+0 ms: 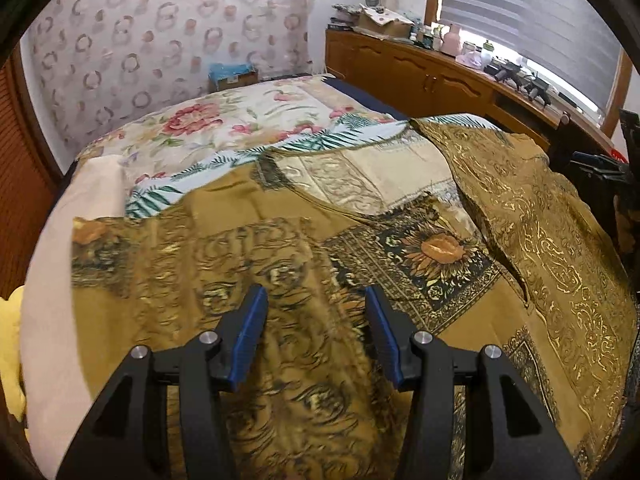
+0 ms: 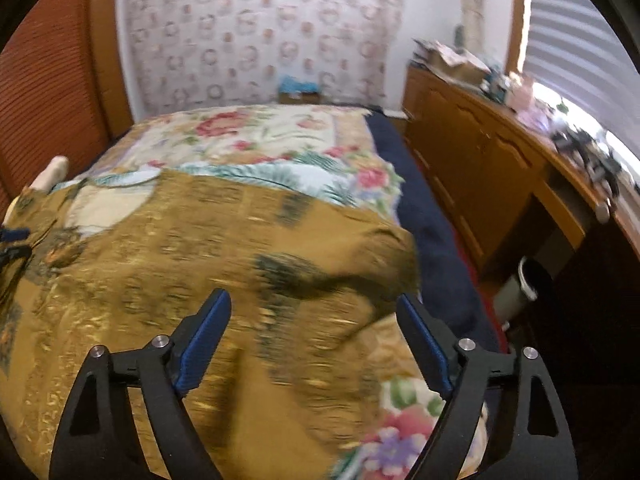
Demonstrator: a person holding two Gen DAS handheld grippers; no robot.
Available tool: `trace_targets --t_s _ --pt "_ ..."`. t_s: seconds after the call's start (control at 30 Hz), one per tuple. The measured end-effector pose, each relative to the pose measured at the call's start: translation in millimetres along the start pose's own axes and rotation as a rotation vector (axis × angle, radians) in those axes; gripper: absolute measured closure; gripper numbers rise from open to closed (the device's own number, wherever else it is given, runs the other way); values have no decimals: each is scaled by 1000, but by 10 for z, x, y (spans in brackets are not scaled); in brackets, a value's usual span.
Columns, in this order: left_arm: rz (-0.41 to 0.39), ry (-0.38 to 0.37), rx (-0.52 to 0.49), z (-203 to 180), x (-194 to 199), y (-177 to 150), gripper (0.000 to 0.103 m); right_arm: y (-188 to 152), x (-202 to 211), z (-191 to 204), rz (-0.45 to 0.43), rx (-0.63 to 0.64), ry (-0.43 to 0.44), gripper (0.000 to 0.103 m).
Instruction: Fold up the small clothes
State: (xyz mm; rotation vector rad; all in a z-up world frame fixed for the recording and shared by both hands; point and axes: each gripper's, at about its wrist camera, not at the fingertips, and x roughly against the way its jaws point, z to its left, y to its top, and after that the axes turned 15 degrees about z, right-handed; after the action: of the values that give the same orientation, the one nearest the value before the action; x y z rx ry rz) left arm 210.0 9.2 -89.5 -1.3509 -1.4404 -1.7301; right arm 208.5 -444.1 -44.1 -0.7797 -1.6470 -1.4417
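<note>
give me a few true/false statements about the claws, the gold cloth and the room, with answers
1. The left claw is open with nothing between its fingers. True.
2. The right claw is clamped shut on the gold patterned cloth. False: it is open and hovers above the cloth, gripping nothing.
3. The gold patterned cloth lies on a floral bedspread. True.
4. The window blind is on the left side of the room. False: it is on the right, above the wooden cabinet.
5. The cloth is already folded into a small neat square. False: it lies spread wide, with one side flipped over.
</note>
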Motion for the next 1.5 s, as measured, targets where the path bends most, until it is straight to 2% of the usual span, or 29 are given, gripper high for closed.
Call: trace_targets --t_s 0.27,0.43,0.6,0.7,0.77,0.83,0.93,1.17,1.37,1.5 --pt "-1 17 -27 -55 -51 -1 52 29 -203 -264 70 -75 76 33" --pt "2 16 -35 -63 -66 17 48 -5 -298 -365 100 -124 112 53" --pt "7 7 -51 -85 -78 23 41 -48 -336 -434 125 -170 179 64" --pt "8 6 -53 -90 -78 24 40 -50 -343 -483 130 -204 242 75" --pt "8 5 -53 -87 -78 25 39 -51 -320 -470 127 -202 253 82" --pt "7 5 -52 -91 -78 23 39 -36 -289 -427 125 -184 233 90" --pt "8 7 -53 -88 -77 25 39 -9 -234 -342 114 -138 157 97" --pt "7 14 -51 -113 -85 38 37 54 47 -200 23 -71 85 101" --pt "8 14 -49 -105 -88 35 36 148 373 193 -89 62 -6 101" --pt "8 14 -49 -101 -88 36 36 166 365 422 -91 124 2 101"
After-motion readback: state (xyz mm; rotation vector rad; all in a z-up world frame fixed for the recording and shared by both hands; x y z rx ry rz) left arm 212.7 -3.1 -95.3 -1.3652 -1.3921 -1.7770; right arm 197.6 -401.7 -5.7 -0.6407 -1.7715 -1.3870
